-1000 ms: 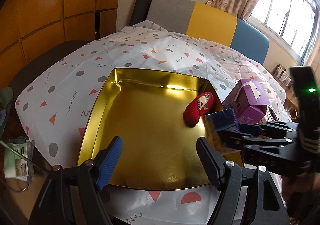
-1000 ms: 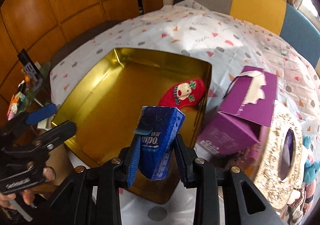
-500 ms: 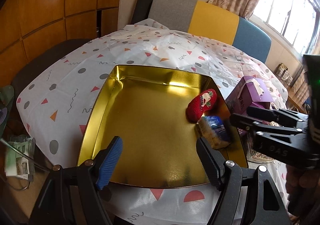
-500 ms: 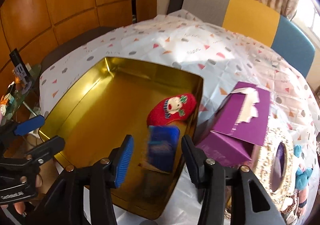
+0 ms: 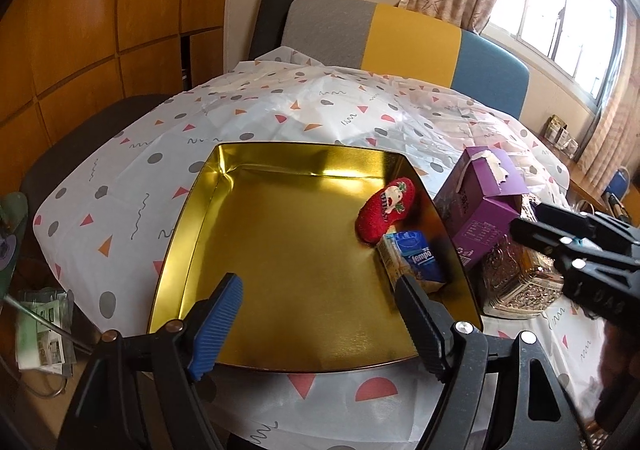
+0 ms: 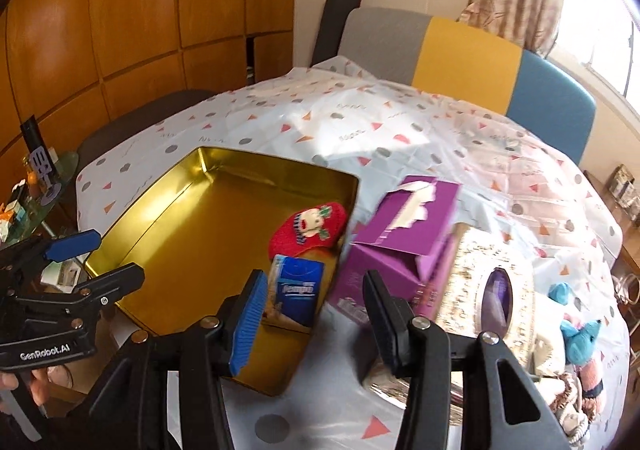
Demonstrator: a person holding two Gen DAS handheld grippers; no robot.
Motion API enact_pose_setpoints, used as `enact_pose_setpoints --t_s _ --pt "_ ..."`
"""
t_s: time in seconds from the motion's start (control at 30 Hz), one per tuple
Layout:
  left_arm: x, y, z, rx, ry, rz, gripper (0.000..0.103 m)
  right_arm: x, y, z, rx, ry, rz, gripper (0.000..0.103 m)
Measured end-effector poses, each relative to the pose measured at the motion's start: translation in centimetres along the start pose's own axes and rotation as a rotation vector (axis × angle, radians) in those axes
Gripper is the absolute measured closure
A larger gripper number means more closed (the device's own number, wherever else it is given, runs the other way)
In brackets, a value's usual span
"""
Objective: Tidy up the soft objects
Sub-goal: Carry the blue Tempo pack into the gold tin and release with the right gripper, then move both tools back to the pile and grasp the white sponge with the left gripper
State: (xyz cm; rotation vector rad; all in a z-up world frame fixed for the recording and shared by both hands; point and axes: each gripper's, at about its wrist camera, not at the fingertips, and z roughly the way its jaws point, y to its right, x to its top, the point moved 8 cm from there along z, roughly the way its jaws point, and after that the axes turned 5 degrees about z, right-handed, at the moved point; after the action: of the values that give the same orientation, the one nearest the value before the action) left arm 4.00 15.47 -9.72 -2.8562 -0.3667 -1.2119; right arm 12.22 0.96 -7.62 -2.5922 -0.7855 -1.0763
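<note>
- Far left, past the table's edge, a low side shelf [image 6: 28, 205] crowded with small items stands close to the left gripper [image 5: 316, 314], whose jaws are spread wide with nothing between them; it hovers over the near rim of the gold tin tray [image 5: 280, 270]
- The patterned tablecloth [image 5: 120, 189] lies bare to the left of the tray and beyond it, up to the grey, yellow and blue chair back [image 5: 400, 37]; that is the widest open ground on the table
- The tray's floor is clear over its left and middle parts; its walls are low and its near edge sits close to the table's front edge
- In the tray's right side lies a red plush sock toy [image 5: 386, 207], close against the right wall, and just nearer the camera the blue tissue pack [image 5: 416, 260] lies on the tray floor, close to or touching the toy; the contact is hard to make out
- The right gripper [image 6: 316, 314] has just been opening; its jaws stand apart, released, with the tissue pack lying beyond the fingertips in the tray and not pressed by the pads
- Just right of the tray, almost against its wall, a purple carton [image 6: 404, 230] with a torn top flap leaves little room there
- Beside it a silver ornate tissue box [image 6: 492, 290] with an oval opening, partly blurred
- Far right, soft knitted toys [image 6: 580, 338] in blue and pink are heaped near the table's edge
</note>
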Motion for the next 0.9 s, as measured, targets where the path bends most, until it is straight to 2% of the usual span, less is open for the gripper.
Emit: enact_pose_setpoints --t_s 0.3,0.6,0.77,0.9 --pt "-0.1 1.5 -0.3 -0.012 0.001 0.046 0.024 -0.3 5.9 -3.3 -0.088 0.065 0.104 0.052" --pt "-0.3 3.4 -0.3 -0.036 -0.006 0.095 0.024 -1.8 13.4 -5.5 -0.196 0.088 0.252 0.052" --pt "-0.4 4.5 -0.2 -0.053 -0.008 0.127 0.024 -3.4 18.8 -6.7 -0.286 0.093 0.351 0.052" --pt "0.0 5.7 -0.6 -0.087 0.007 0.156 0.024 -5.8 24.8 -7.3 -0.389 0.084 0.496 0.052"
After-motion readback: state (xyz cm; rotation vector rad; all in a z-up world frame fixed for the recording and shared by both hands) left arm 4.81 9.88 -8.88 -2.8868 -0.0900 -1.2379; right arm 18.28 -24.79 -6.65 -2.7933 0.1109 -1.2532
